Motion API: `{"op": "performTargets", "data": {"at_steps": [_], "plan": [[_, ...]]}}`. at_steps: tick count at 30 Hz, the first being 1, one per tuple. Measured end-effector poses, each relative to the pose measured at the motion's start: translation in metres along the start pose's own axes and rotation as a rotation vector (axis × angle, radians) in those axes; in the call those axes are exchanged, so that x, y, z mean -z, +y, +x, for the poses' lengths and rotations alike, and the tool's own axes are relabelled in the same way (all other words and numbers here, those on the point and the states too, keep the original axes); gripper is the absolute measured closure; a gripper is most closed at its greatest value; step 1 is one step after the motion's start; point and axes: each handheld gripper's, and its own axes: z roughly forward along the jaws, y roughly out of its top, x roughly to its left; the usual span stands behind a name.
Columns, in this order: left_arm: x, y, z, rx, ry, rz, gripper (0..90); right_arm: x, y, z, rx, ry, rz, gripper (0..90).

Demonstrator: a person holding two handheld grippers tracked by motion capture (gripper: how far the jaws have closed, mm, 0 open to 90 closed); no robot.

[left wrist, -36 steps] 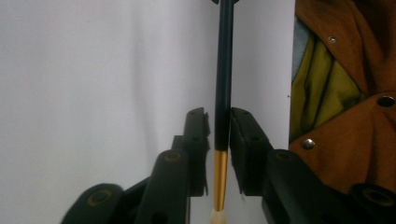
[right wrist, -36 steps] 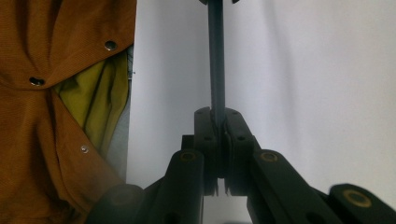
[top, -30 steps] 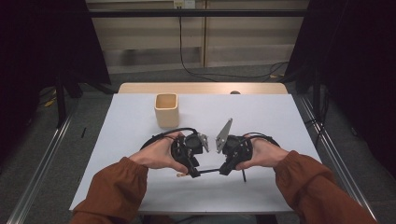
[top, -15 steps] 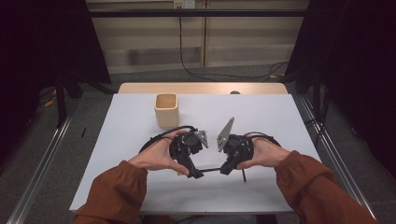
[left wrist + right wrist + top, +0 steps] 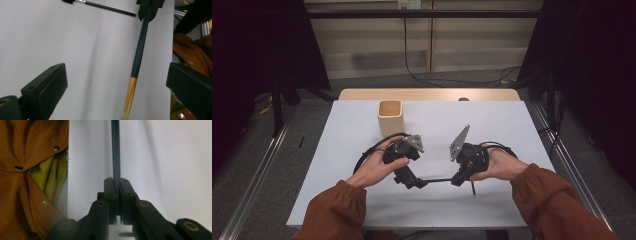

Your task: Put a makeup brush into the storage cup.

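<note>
Now, near to far:
Right gripper [image 5: 458,179]: fingers pinch the dark end of the brush [image 5: 139,53].
Left gripper [image 5: 412,181]: fingers have just been opening, now wide, with the gold brush end between them, untouched.
Brush: just above the white surface [image 5: 512,125].
Far: tan cup [image 5: 390,117].

The left gripper [image 5: 117,95] stands wide open, its jaws having just been opening: one black jaw rises at lower left, the other at the right edge. Between them, touching neither, runs a brush [image 5: 138,55]: dark handle, gold ferrule, a pale tip at the bottom edge. Its far end is clamped in the right gripper [image 5: 150,7] at the top. A thin dark rod [image 5: 107,6] lies on the white table [image 5: 62,37] beyond the left jaw. An orange sleeve [image 5: 190,52] shows past the right jaw.
</note>
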Motion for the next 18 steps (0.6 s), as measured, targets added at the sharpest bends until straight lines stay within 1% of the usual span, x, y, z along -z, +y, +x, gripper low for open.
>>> {"op": "performTargets", "data": {"at_steps": [1, 2, 4, 6, 7, 8, 10, 12, 13, 14, 15, 16, 18], "plan": [[0.000, -0.002, -0.001, 0.002, 0.012, -0.010, 3.5, 0.001, -0.001, 0.000, -0.016, -0.005, 0.004, 86.0], [0.000, -0.004, -0.003, -0.002, 0.032, -0.013, 3.5, 0.001, -0.003, -0.001, -0.017, -0.017, -0.001, 86.0], [0.002, -0.008, -0.004, -0.003, 0.056, -0.028, 3.6, 0.002, -0.006, -0.002, -0.032, -0.027, -0.007, 86.0], [0.005, -0.011, -0.005, 0.004, 0.060, -0.051, 3.6, 0.002, -0.010, -0.003, -0.041, -0.038, -0.008, 86.0], [0.006, -0.013, -0.004, 0.013, 0.066, -0.066, 3.7, 0.001, -0.011, -0.003, -0.047, -0.035, -0.009, 85.9], [0.007, -0.014, -0.004, 0.020, 0.074, -0.074, 3.8, 0.001, -0.013, -0.003, -0.055, -0.042, -0.020, 85.9], [0.009, -0.017, -0.002, 0.036, 0.077, -0.085, 3.6, 0.001, -0.016, -0.003, -0.060, -0.043, -0.024, 85.9], [0.010, -0.019, -0.003, 0.039, 0.083, -0.092, 3.7, 0.002, -0.018, -0.002, -0.062, -0.046, -0.036, 85.9], [0.011, -0.020, -0.002, 0.033, 0.087, -0.084, 3.7, 0.003, -0.020, -0.002, -0.063, -0.052, -0.040, 85.9], [0.011, -0.021, -0.003, 0.041, 0.090, -0.095, 3.7, 0.004, -0.021, -0.001, -0.065, -0.051, -0.049, 86.0], [0.011, -0.022, -0.003, 0.039, 0.090, -0.103, 3.8, 0.005, -0.022, 0.000, -0.074, -0.054, -0.049, 86.0], [0.012, -0.024, -0.004, 0.040, 0.092, -0.102, 3.7, 0.005, -0.024, -0.001, -0.069, -0.059, -0.058, 85.9], [0.013, -0.026, -0.005, 0.053, 0.097, -0.115, 3.8, 0.006, -0.028, 0.000, -0.080, -0.056, -0.070, 85.9]]}}
